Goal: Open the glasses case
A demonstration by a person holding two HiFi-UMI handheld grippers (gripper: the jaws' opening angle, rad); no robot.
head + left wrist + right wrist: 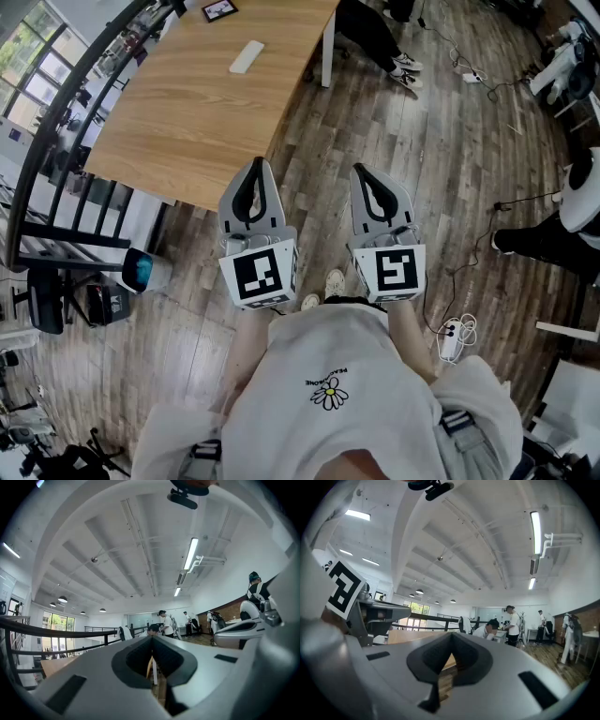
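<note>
Short of the table (187, 122), task not begun; approach step, by my reading. Left gripper (259, 164) and right gripper (362, 171) are level and side by side, each with jaws together and nothing between them. Case (247, 56): white, flat, oblong with rounded ends, looks closed. It lies far up the table, well apart from both grippers; seam and hinge too small to tell. Next move likely calls for stepping in, reaching over, parting jaws, one steadying the base, one lifting the lid.

Wooden table (187, 112) — black-framed panel (218, 10) laid at its far edge; black railing (56, 141) run along its left; white power strip (450, 343) left on the floor, well to its right.
</note>
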